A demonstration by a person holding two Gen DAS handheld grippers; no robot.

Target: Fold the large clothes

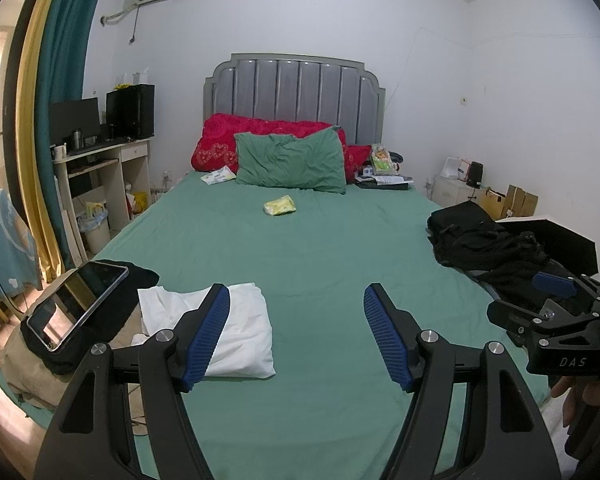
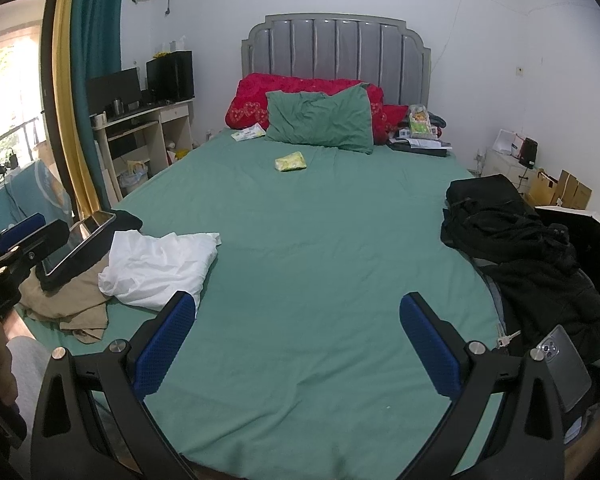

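A folded white garment lies at the left front of the green bed. A tan garment lies beside it at the bed's left edge. A heap of black clothes lies at the right edge. My left gripper is open and empty above the bed's front, its left finger in front of the white garment. My right gripper is open and empty over bare sheet. It also shows in the left wrist view, over the black heap.
A tablet rests on dark cloth at the left corner. A phone and keys lie at the right front. A yellow packet, a green pillow, a red quilt sit further back. A desk stands left.
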